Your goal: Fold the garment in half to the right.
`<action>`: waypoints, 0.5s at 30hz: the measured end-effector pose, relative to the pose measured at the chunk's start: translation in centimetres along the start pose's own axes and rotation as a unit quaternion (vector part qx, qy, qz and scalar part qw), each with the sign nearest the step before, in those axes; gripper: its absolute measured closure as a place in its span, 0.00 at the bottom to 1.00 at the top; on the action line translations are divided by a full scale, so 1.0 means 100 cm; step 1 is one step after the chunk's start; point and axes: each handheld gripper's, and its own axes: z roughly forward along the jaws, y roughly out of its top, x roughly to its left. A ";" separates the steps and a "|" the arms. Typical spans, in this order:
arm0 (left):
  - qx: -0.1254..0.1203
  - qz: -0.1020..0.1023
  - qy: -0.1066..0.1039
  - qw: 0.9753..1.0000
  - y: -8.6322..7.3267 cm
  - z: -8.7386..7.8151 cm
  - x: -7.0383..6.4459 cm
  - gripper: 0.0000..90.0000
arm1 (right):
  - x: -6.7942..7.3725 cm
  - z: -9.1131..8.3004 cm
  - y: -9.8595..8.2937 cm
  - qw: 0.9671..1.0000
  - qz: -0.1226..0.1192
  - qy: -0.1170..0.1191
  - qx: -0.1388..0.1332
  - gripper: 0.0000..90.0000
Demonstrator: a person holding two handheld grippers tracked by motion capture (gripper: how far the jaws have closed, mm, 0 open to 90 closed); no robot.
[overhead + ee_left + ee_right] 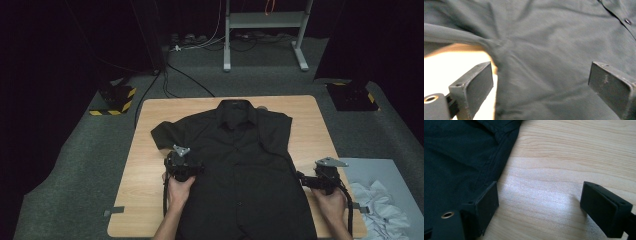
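Observation:
A black short-sleeved shirt (pixel 240 160) lies flat and face up on the wooden table (pixel 310 125), collar at the far end. My left gripper (pixel 187 159) hovers over the shirt's left side near the armpit, open, with cloth (pixel 536 65) spread below its wide-apart jaws. At the shirt's right side seam my right gripper (pixel 304 176) is open as well. Its left jaw sits at the shirt's edge (pixel 496 167) and its right jaw is over bare wood (pixel 554 177).
Crumpled white cloth (pixel 380 205) lies on a grey surface to the right of the table. Beyond the table stand a white metal frame (pixel 265 30), cables on the floor, and two black bases with yellow stripes (pixel 116 100). Bare wood borders the shirt on both sides.

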 end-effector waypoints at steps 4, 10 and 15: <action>-0.011 -0.022 0.007 1.000 0.003 -0.003 0.013 0.10 | 0.000 0.000 0.000 1.000 0.000 0.000 0.000 0.16; -0.008 -0.032 0.015 0.999 0.006 -0.003 0.024 0.11 | 0.000 0.000 0.000 1.000 0.000 -0.001 0.000 0.16; -0.003 -0.030 0.028 0.999 0.010 -0.005 0.030 0.09 | 0.000 0.000 0.000 1.000 0.000 -0.001 0.000 0.16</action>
